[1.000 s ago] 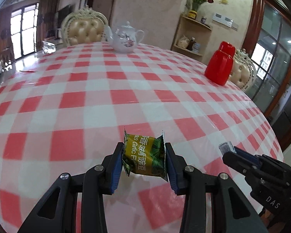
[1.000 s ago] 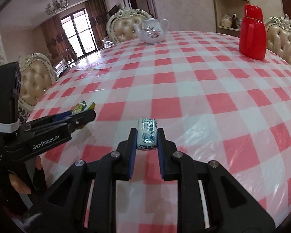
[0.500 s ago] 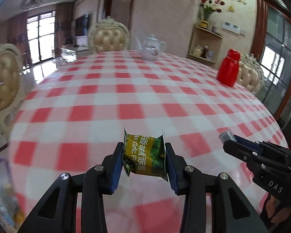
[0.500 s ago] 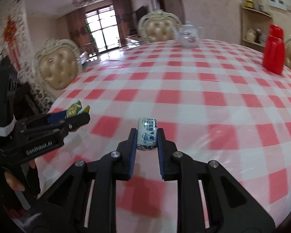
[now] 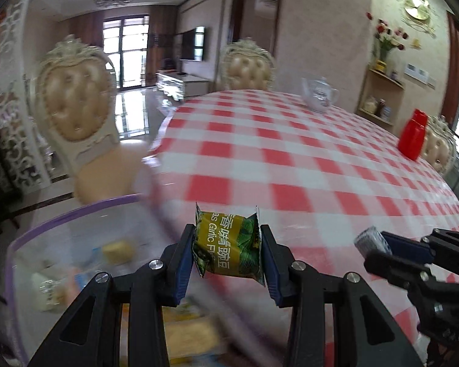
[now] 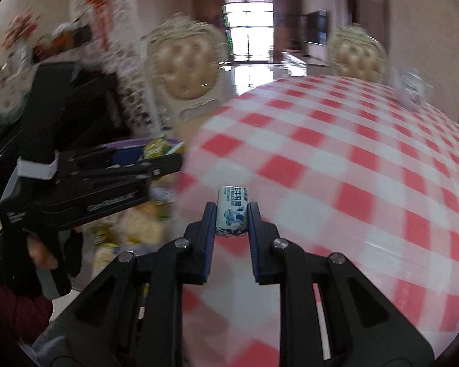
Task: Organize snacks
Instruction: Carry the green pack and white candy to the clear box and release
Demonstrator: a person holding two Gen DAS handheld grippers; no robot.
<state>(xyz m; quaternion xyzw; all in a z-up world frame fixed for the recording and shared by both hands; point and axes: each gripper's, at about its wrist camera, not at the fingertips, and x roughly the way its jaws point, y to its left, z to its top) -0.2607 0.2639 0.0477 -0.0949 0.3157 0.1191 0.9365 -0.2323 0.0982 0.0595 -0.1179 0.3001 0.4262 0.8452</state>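
The left gripper (image 5: 228,252) pinches a green snack packet (image 5: 228,248) by its ends, above the table (image 5: 290,165) edge and a clear bin (image 5: 76,211) with a purple rim. The bin's contents are blurred; only yellowish packs show. The right gripper (image 6: 232,214) is clamped on a small white-and-blue candy (image 6: 231,209) over the checked cloth. A teapot (image 5: 319,94) and red jug (image 5: 413,134) stand far back
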